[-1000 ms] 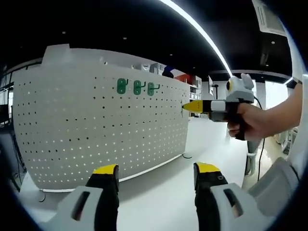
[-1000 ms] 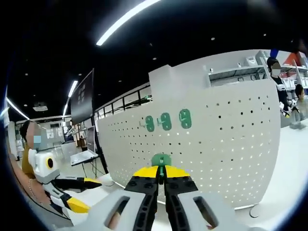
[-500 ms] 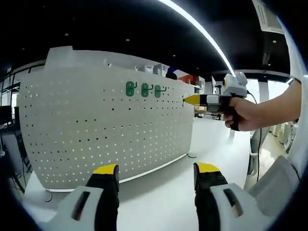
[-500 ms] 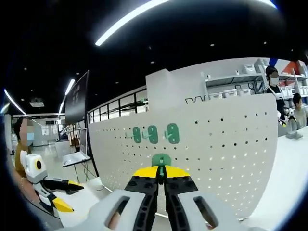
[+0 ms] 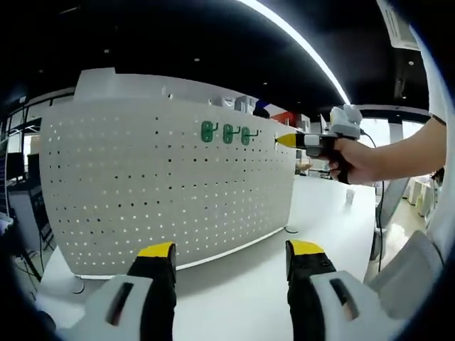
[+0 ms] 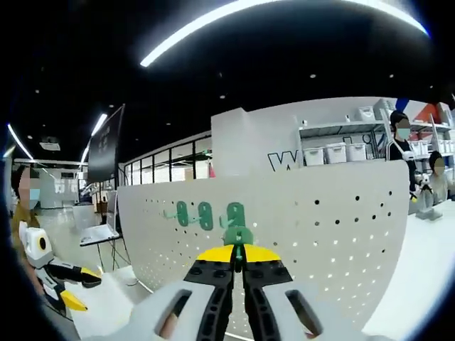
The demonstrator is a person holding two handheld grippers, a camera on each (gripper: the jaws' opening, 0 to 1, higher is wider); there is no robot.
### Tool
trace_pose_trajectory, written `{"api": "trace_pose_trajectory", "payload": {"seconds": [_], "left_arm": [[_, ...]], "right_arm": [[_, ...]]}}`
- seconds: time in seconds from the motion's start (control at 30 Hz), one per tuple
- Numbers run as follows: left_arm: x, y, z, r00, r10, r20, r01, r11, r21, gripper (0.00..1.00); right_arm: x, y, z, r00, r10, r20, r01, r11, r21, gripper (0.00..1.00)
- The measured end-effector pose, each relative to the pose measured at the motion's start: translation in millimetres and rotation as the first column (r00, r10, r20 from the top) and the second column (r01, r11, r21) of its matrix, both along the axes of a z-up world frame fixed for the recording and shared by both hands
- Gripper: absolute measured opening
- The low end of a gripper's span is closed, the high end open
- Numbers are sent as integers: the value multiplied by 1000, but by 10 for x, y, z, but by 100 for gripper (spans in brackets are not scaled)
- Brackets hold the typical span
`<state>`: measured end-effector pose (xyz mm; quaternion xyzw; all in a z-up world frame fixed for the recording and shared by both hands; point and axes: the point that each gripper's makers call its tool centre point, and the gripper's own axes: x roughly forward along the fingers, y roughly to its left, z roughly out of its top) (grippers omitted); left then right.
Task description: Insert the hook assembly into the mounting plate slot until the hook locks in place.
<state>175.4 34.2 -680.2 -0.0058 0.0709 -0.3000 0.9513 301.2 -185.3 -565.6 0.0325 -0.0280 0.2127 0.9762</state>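
While (green) three hooks (image 5: 227, 133) mounted

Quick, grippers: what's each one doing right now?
Left gripper: open, nothing between its jaws.
Right gripper: shut on a green hook, held up near the white pegboard.

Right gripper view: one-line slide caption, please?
Right gripper pinches a green hook before the white pegboard bearing three hooks.
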Motion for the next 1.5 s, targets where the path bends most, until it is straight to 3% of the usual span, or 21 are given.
{"api": "trace_pose_trajectory", "payload": {"seconds": [0.77,1.5], "left_arm": [[-43,94,-42,1000,25,-16,-25,1000,0,62],[-35,144,-135,999,32,-44,-31,999,4,61]], "right_arm": [[385,-190,196,992,-88,87,96,991,-88,0],[568,-191,167,992,-88,85,96,991,-91,1]]}}
